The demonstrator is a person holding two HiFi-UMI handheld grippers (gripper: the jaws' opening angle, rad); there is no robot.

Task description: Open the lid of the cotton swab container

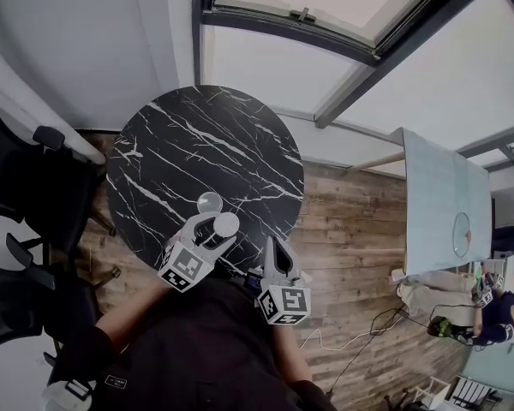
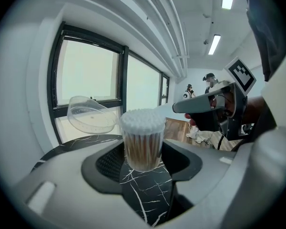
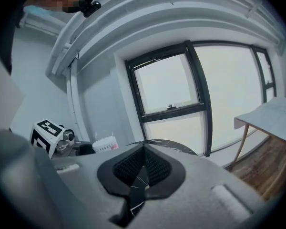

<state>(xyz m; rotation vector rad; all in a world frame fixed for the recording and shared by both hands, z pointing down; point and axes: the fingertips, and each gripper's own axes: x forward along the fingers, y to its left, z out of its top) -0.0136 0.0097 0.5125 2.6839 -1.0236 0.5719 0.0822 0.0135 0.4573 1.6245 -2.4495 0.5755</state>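
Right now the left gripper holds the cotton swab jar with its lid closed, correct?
No. The lid is open, tilted back beside the jar; the left gripper view shows the swab tips bare. The left gripper does hold the jar.

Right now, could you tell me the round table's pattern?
The table is black with white marble veins; best in head view.

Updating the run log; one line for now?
left gripper: clamped on swab container | lid: open | right gripper: shut, empty
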